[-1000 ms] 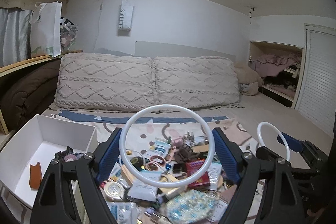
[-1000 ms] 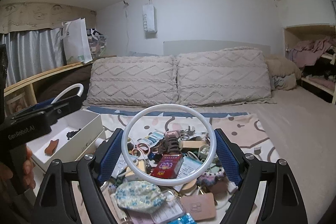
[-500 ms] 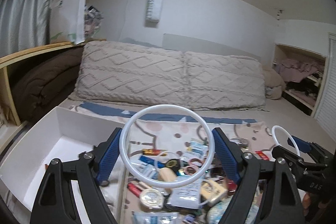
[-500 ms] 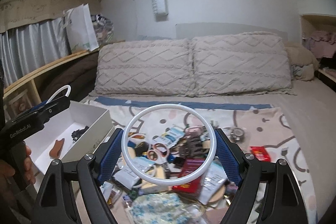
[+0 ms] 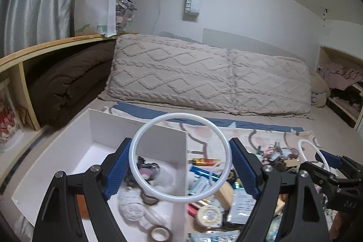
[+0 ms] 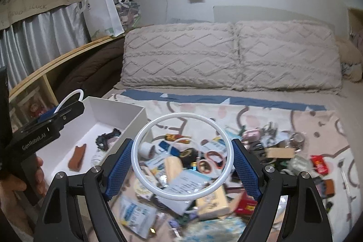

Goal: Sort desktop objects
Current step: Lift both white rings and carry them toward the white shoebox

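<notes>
Above a patterned bedspread (image 6: 249, 112), the left gripper (image 5: 180, 165) hangs over the white box (image 5: 113, 128) and the right gripper (image 6: 181, 165) over the heap of small desktop objects (image 6: 204, 160) beside it, both with jaws spread apart, gripping nothing.

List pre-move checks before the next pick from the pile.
1. Tools apart: left tool and right tool have a clear gap between them: ok.
2. Room in white box: bare floor beside the brown item and tape roll: ok.
3. Tool load: a white ring spans each tool's pads; whether gripped: cannot tell.
4. Left tool aim: it straddles the box's right wall, not squarely over the box: not ok.
5. Next target in pile: blurred, overlapping: cannot tell.
</notes>
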Available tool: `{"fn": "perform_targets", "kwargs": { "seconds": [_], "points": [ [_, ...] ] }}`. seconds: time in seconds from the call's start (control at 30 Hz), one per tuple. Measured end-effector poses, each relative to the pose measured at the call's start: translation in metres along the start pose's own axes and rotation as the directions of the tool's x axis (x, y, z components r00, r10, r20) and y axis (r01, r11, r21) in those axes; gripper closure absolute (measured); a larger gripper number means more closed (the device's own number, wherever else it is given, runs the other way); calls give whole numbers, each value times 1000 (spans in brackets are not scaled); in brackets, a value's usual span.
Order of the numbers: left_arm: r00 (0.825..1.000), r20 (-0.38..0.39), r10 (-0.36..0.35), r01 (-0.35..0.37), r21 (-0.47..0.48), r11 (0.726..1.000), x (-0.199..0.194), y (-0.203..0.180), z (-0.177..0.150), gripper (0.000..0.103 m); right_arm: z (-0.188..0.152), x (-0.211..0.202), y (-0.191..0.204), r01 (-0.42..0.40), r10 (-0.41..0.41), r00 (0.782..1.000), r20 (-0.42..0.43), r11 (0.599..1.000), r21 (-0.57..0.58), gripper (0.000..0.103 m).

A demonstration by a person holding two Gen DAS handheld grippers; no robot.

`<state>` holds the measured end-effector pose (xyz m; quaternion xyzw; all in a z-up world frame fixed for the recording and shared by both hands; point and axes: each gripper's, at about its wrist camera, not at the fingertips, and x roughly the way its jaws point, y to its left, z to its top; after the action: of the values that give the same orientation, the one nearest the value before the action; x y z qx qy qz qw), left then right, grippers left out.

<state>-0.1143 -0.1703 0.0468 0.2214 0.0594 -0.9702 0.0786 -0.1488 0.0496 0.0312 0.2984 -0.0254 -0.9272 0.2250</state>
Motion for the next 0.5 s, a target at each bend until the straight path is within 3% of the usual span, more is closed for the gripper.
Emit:
{"fn": "perform_targets", "kwargs": {
  "seconds": [0.23,0.5],
  "points": [
    [997,-31,74,-74,-19,997,10,39,-3,19,6,27,23,-40,41,998,-54,999,30,18],
    [990,-50,130,-136,-132,982,12,92,-12,19,13,47,63,-74,74,993,-90,997,1,18]
  ]
}}
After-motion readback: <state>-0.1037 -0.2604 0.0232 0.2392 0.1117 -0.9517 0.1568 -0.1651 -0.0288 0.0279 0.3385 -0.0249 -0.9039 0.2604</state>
